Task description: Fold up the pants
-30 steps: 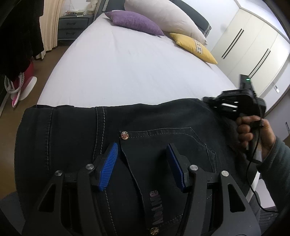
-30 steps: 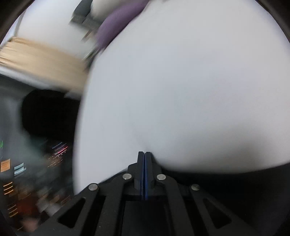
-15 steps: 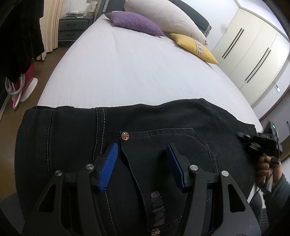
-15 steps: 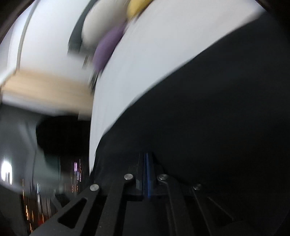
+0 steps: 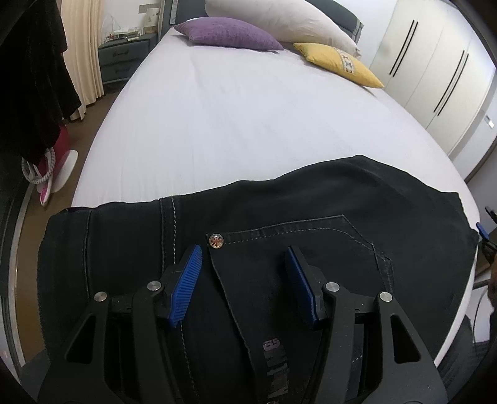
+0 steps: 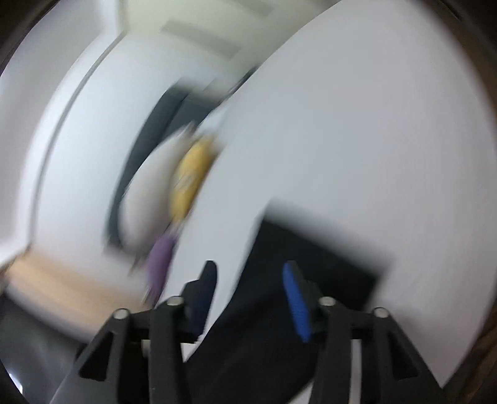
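Observation:
Black jeans (image 5: 310, 211) lie folded across the near end of the white bed (image 5: 248, 108), back pocket and rivet up. My left gripper (image 5: 243, 248) hovers just over the pocket, open, its blue pads apart with nothing pinched. At the right rim of the left wrist view only a sliver of my right gripper (image 5: 483, 230) shows, beside the jeans' right end. The right wrist view is blurred by motion: my right gripper (image 6: 250, 267) has its jaws opening, and the dark jeans (image 6: 310, 248) lie below and beyond them, not pressed by the pads.
A purple pillow (image 5: 230, 32), a white pillow (image 5: 279, 18) and a yellow pillow (image 5: 338, 63) sit at the bed's head. A white wardrobe (image 5: 435, 62) stands at right, a grey nightstand (image 5: 124, 59) at far left. A dark garment (image 5: 31, 77) hangs left over a pink object (image 5: 52, 161).
The right gripper swept from the jeans' far right edge out to the bed's right side and its jaws went from shut to apart. The left gripper stayed over the pocket.

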